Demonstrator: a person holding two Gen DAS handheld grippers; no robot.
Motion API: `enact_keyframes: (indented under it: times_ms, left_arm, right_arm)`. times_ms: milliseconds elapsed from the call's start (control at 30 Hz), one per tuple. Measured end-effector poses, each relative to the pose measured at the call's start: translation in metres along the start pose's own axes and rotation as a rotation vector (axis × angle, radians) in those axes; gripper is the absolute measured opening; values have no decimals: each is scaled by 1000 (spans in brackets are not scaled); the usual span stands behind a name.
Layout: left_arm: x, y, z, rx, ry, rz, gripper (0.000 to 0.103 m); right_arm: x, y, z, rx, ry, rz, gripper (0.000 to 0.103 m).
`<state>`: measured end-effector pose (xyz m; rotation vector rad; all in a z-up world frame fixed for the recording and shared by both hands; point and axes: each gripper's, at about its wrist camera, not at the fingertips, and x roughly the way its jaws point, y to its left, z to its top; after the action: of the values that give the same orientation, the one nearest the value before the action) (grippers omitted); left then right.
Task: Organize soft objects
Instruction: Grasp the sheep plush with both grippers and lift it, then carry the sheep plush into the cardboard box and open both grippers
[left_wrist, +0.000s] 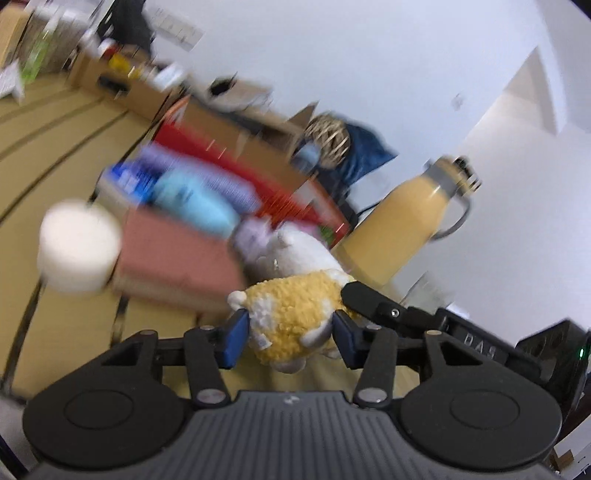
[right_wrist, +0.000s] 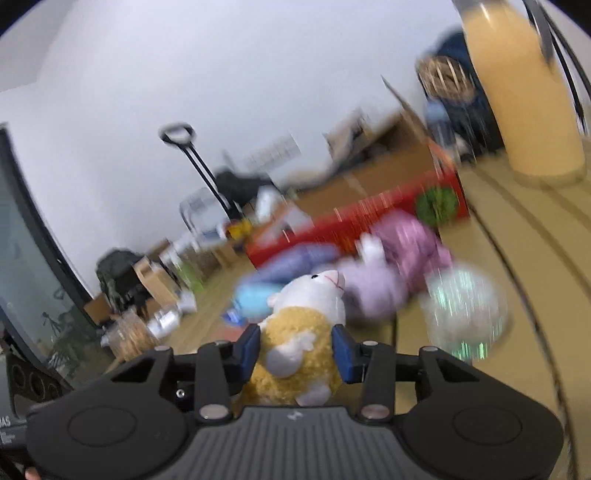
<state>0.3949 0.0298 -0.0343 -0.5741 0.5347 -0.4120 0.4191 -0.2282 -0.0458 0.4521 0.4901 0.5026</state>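
A yellow and white plush sheep (left_wrist: 291, 317) sits between the blue pads of my left gripper (left_wrist: 290, 336), which is shut on its body. My right gripper (right_wrist: 295, 350) is also shut on the same plush sheep (right_wrist: 295, 354), whose white head points away from the camera. The right gripper's black finger (left_wrist: 369, 299) shows beside the toy in the left wrist view. Behind it lie a purple plush toy (right_wrist: 399, 266), a light blue soft object (left_wrist: 192, 203) and a pink folded cloth (left_wrist: 173, 254). Both views are motion-blurred.
A white roll (left_wrist: 79, 245) stands on the tan table (left_wrist: 55, 147); it also shows in the right wrist view (right_wrist: 465, 314). A yellow bottle (left_wrist: 406, 218) stands at the right. A red box (right_wrist: 354, 225) and cardboard boxes (left_wrist: 122, 85) lie behind.
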Motion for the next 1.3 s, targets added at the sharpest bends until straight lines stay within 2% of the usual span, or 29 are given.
enact_keyframes:
  times_ms: [67, 167, 267, 400, 500, 633, 667, 700, 767, 900, 1000, 1167, 1233, 1300]
  left_arm:
    - [7, -9, 21, 17, -30, -25, 50]
    - [40, -20, 64, 31, -44, -56, 49]
    - [90, -29, 104, 32, -71, -54, 49]
    - [175, -33, 137, 44, -9, -18, 49]
    - [231, -29, 148, 14, 58, 19, 49]
    - [281, -26, 142, 37, 129, 104, 48]
    - [285, -24, 140, 46, 144, 117, 47]
    - [287, -26, 137, 70, 140, 120, 47]
    - [281, -26, 135, 98, 146, 112, 47]
    - [256, -43, 144, 152, 117, 118, 47]
    - [210, -64, 154, 225, 70, 119, 47]
    - [126, -93, 165, 359, 1, 186, 48]
    - [92, -101, 164, 416, -40, 211, 52]
    - [60, -108, 158, 473, -76, 245, 60]
  right_arm:
    - [-4, 6, 17, -22, -53, 6, 41]
    - [7, 3, 59, -51, -101, -14, 41]
    - [33, -18, 108, -20, -108, -24, 41]
    - [85, -57, 157, -23, -101, -115, 41]
    - [123, -92, 172, 15, -64, -169, 41]
    - [158, -131, 172, 41, 8, -241, 41]
    - [163, -138, 169, 37, 37, -258, 32]
    - [165, -138, 167, 2, 38, -278, 29]
    - [165, -128, 161, -107, 43, -318, 29]
    - [148, -107, 164, -172, 10, -347, 33]
    - [117, -81, 173, -216, -31, -332, 39]
    - [53, -35, 187, -295, -83, -318, 45]
    - [27, -17, 190, -317, -103, -317, 49]
    - [-1, -1, 187, -340, -119, -317, 54]
